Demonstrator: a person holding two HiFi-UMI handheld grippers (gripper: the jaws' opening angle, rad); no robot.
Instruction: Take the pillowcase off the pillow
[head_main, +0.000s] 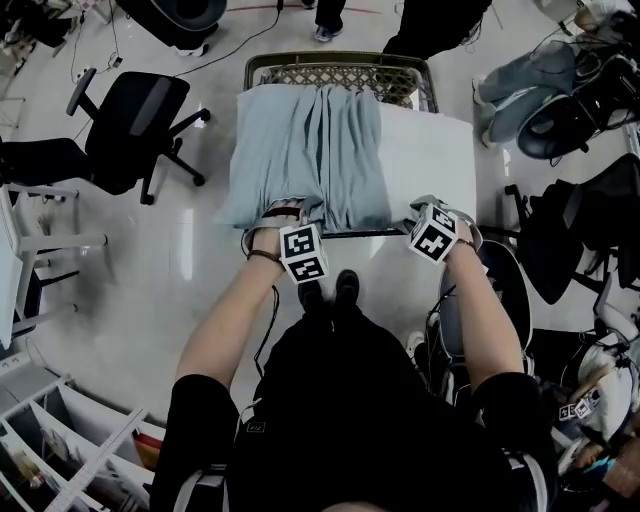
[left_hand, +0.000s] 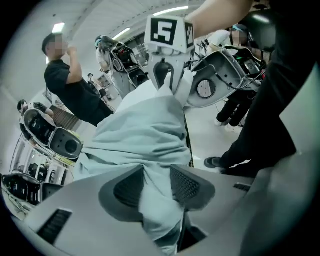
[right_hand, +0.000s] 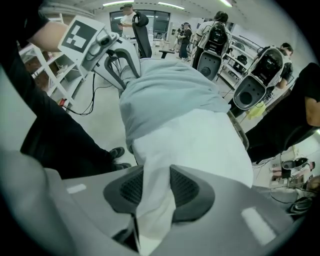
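Head view: I've got a white rectangular pillow (head_main: 432, 160) lying flat on a metal wire-mesh cart (head_main: 340, 70). A light blue, wrinkled fabric pillowcase (head_main: 305, 150) covers its left part and the right strip is bare white. The pillowcase's left edge droops past the cart's left edge. The left gripper (head_main: 284, 212) is at the near edge on the blue cloth. The right gripper (head_main: 427, 205) is at the near right corner on the white. There's open pale floor (head_main: 200, 260) left of the cart as far as a black office chair (head_main: 135, 120). The right side is crowded with dark chairs and gear close by, and the far edge has feet just beyond it.

Left gripper view: blue cloth fills the gap and both pads are on it, so I have the pillowcase pinched. The right gripper stands just beyond the bunched fabric.

Right gripper view: a white fold of the pillow is clamped between narrow jaws. The pillowcase edge lies further up the pillow, with floor open to the left.
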